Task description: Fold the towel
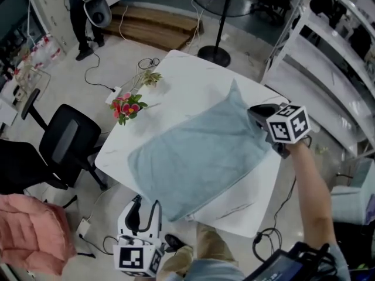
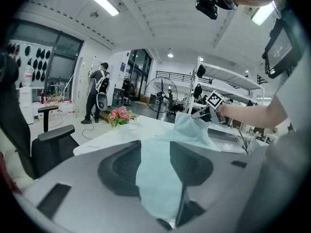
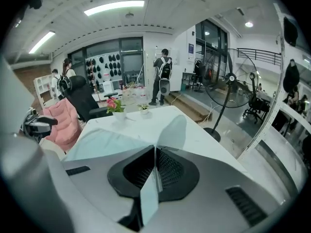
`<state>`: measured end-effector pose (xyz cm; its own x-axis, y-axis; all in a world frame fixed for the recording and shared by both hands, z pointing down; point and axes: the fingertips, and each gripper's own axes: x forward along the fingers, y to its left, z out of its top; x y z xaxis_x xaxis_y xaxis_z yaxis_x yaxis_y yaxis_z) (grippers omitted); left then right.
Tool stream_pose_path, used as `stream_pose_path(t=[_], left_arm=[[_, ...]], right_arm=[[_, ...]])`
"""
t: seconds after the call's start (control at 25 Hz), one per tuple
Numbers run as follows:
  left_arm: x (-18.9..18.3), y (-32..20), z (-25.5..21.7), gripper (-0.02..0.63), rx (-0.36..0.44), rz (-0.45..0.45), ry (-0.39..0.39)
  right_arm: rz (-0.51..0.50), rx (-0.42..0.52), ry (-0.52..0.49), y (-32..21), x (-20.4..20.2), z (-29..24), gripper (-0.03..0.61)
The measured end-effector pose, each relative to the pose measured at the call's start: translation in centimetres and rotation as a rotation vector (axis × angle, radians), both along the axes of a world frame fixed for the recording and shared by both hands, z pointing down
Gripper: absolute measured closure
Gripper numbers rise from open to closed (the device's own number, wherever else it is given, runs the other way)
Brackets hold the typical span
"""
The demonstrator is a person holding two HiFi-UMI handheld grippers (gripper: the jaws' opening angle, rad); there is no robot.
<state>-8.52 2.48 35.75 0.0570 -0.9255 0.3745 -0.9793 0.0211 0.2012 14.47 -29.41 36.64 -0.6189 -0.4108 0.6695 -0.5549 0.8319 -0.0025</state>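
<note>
A pale blue towel [image 1: 199, 157] lies spread across the white table [image 1: 181, 81]. Its far right corner is lifted off the table, and my right gripper [image 1: 253, 113] is shut on that corner. In the right gripper view a thin fold of the cloth [image 3: 148, 198] is pinched between the closed jaws of the right gripper [image 3: 154, 152]. My left gripper [image 1: 146, 208] hangs off the table's near corner, beside the towel's near corner. Seen from the left gripper [image 2: 155, 149], its jaws stand apart and the towel [image 2: 187, 130] fills the gap. Whether the cloth touches the pads I cannot tell.
A pot of pink flowers [image 1: 128, 107] and a small green plant [image 1: 151, 78] stand at the table's left edge. A black office chair [image 1: 67, 142] and a pink jacket [image 1: 29, 233] are to the left. A fan stand [image 1: 214, 54] is behind the table, white shelving [image 1: 328, 57] to the right.
</note>
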Motion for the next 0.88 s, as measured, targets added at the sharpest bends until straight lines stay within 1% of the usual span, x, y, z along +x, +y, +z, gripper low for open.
stream_pose_path(t=[0.28, 0.36, 0.52, 0.76, 0.88], left_arm=[[-2.6, 4.7, -1.2, 0.428, 0.008, -0.074, 0.000], [-3.4, 5.9, -1.6, 0.428, 0.007, -0.098, -0.005], [-4.5, 8.4, -2.0, 0.428, 0.044, -0.123, -0.005], [-5.6, 11.6, -2.1, 0.428, 0.069, -0.149, -0.010], [-6.5, 13.2, -2.4, 0.428, 0.066, -0.180, -0.007]], right_arm=[[-0.057, 0.026, 0.014, 6.0, -6.6, -0.2, 0.549], [-0.061, 0.021, 0.004, 7.5, -8.2, -0.2, 0.549], [-0.085, 0.010, -0.011, 11.1, -11.6, 0.2, 0.550], [-0.114, -0.029, -0.021, 16.3, -15.9, 2.6, 0.551], [-0.127, -0.044, -0.033, 18.6, -17.9, 3.5, 0.550]])
